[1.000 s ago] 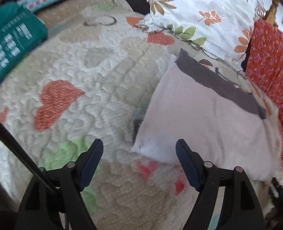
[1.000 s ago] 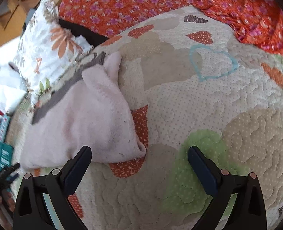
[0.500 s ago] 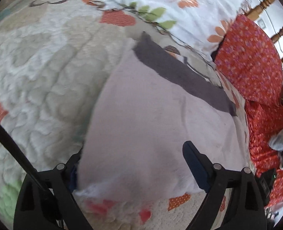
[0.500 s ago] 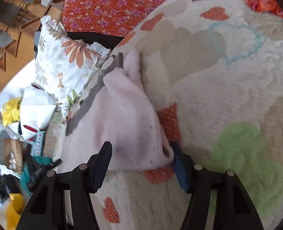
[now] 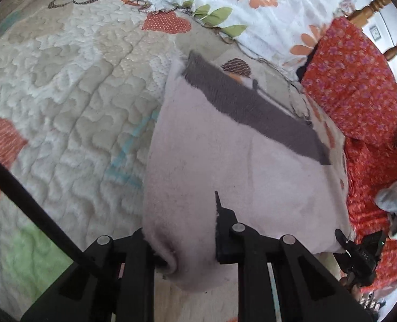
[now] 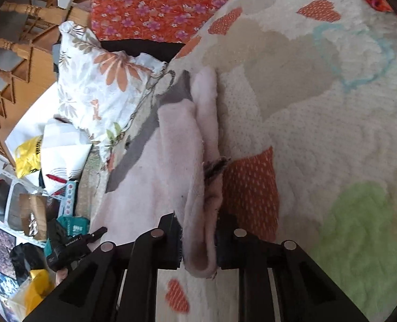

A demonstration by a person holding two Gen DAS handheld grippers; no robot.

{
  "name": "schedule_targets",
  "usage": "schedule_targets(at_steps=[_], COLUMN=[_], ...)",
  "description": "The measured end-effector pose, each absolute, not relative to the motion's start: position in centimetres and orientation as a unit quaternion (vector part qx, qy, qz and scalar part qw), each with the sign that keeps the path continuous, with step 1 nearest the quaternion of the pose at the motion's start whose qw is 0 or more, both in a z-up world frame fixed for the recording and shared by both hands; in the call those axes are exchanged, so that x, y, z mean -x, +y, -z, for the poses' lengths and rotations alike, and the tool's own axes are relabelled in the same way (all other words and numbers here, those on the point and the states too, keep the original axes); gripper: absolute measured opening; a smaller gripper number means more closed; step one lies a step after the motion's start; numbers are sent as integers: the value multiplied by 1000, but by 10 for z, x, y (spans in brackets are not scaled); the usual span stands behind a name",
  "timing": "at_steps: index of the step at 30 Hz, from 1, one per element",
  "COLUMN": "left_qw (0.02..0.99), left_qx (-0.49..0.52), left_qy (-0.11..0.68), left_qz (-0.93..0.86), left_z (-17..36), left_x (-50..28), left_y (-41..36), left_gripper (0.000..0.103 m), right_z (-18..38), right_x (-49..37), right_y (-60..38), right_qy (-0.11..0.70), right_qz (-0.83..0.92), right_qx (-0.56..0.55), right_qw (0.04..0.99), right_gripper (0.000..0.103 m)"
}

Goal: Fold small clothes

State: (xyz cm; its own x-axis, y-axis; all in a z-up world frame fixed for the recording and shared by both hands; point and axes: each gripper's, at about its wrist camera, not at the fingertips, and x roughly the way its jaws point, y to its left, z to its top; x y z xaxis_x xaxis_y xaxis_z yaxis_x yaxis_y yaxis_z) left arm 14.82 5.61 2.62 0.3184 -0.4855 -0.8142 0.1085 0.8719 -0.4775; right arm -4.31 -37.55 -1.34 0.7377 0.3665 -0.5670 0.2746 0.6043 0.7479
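A small pale pink fleece garment (image 5: 225, 166) with a grey waistband (image 5: 252, 107) lies on the quilted bedspread (image 5: 77, 94). My left gripper (image 5: 182, 244) is shut on the garment's near corner, with pink cloth bunched between the fingers. In the right wrist view the same garment (image 6: 155, 177) lies folded over, its grey band (image 6: 134, 155) toward the pillow. My right gripper (image 6: 198, 244) is shut on its other near corner, a fold of cloth pinched between the fingers.
A white floral pillow (image 5: 252, 2) lies beyond the garment, with orange-red flowered fabric (image 5: 354, 80) beside it. Wooden stair rails (image 6: 7, 40) and shelves with bags and boxes (image 6: 32, 187) stand past the bed's edge. The other gripper (image 6: 69, 244) shows at left.
Both grippers moved forward onto the garment's near edge and closed on its two corners. They were open and clear of the cloth a second ago.
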Motion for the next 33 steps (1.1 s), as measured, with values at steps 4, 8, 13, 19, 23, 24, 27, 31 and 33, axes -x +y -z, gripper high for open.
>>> schedule_targets(at_steps=[4, 8, 13, 19, 23, 24, 27, 31, 33], left_qw=[795, 793, 805, 832, 827, 828, 833, 841, 841], left_qx=[117, 75, 133, 197, 216, 214, 210, 234, 253], left_qy=[566, 584, 563, 516, 517, 517, 510, 488, 479], left_qz=[184, 152, 131, 50, 47, 46, 39, 16, 7], left_z=[-33, -17, -31, -39, -35, -34, -36, -46, -49], left_x=[-114, -98, -89, -89, -92, -92, -98, -96, -96], left_y=[55, 58, 97, 147, 155, 155, 155, 180, 192], left_gripper=[19, 26, 32, 47, 51, 51, 53, 61, 63], right_z=[11, 26, 12, -32, -37, -32, -2, -7, -24], right_x=[72, 88, 113, 115, 66, 54, 12, -5, -2], right_y=[-365, -357, -364, -341, -306, -301, -298, -284, -255], right_qy=[391, 431, 396, 352, 368, 378, 425, 436, 429], right_qz=[-23, -1, 55, 122, 45, 30, 42, 77, 29], right_qx=[-423, -404, -393, -289, -265, -267, -261, -217, -200], right_qw=[817, 807, 828, 882, 890, 886, 866, 870, 881], right_gripper=[19, 23, 32, 34, 34, 34, 34, 37, 37])
